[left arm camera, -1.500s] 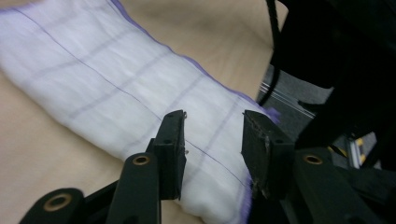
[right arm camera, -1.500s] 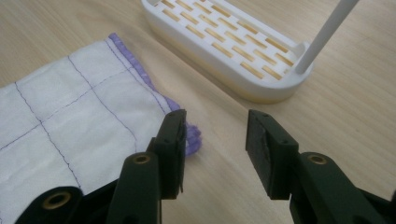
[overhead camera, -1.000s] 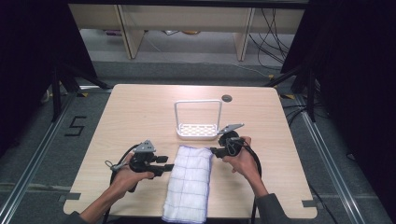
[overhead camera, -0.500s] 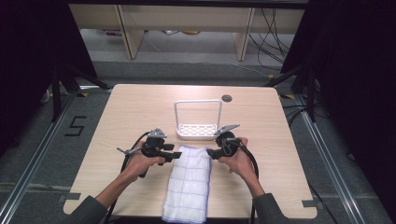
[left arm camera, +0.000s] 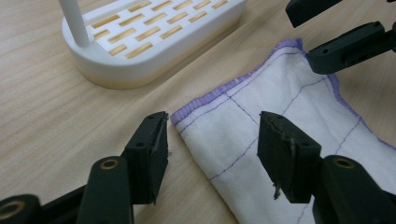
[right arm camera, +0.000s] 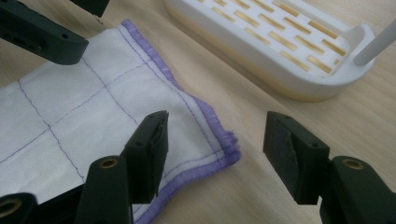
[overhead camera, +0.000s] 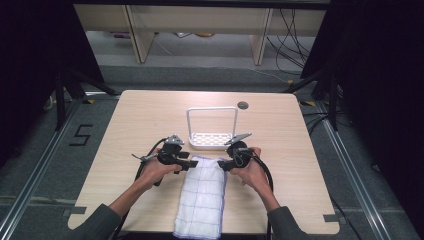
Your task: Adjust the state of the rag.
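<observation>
Rack (overhead camera: pixel 212 131) stood just beyond cloth (overhead camera: pixel 202 200) far edge; narrow bare strip left between. Worktop (overhead camera: pixel 125 130) left bare on both flanks of cloth. Cloth corners flanked by left gripper (overhead camera: pixel 192 164) and right gripper (overhead camera: pixel 221 165), facing inward.

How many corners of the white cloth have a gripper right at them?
2. The left gripper is at the far left corner of the cloth, and the right gripper is at the far right corner. The near end hangs over the table edge, so those corners are unclear.

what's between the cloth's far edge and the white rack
Nothing: a bare strip of wooden table separates the cloth from the white rack, seen in the left gripper view.
</observation>
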### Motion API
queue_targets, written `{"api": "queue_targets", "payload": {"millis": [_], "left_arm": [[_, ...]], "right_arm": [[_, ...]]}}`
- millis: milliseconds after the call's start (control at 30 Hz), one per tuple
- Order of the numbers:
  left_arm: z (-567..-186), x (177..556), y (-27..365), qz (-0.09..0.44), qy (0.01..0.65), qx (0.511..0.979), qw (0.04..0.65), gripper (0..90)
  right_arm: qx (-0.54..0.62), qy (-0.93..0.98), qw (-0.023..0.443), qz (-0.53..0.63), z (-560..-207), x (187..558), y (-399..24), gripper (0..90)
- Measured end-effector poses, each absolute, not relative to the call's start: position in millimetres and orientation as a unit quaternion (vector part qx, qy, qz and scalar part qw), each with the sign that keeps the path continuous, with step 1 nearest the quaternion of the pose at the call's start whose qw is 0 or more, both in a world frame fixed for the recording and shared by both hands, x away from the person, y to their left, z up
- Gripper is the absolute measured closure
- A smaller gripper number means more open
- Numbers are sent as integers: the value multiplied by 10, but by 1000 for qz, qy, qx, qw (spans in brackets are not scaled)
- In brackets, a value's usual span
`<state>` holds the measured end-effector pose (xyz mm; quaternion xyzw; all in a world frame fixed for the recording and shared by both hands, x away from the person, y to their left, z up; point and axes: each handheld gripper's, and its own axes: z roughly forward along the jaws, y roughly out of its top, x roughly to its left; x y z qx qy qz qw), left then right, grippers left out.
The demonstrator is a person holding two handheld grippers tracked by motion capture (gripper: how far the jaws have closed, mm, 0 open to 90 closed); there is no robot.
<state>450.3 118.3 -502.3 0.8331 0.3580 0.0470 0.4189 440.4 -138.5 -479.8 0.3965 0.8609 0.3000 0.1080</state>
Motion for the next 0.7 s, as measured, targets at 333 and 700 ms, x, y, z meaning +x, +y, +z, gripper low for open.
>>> {"api": "queue_targets", "payload": {"millis": [333, 700], "left_arm": [[-5081, 4540, 1116, 59, 337, 850, 401, 449], [-5122, 4556, 1051, 70, 312, 863, 390, 629]], "right_arm": [[407, 864, 107, 277, -4853, 4436, -1374, 423], [381, 877, 113, 271, -4956, 4492, -1338, 464]]}}
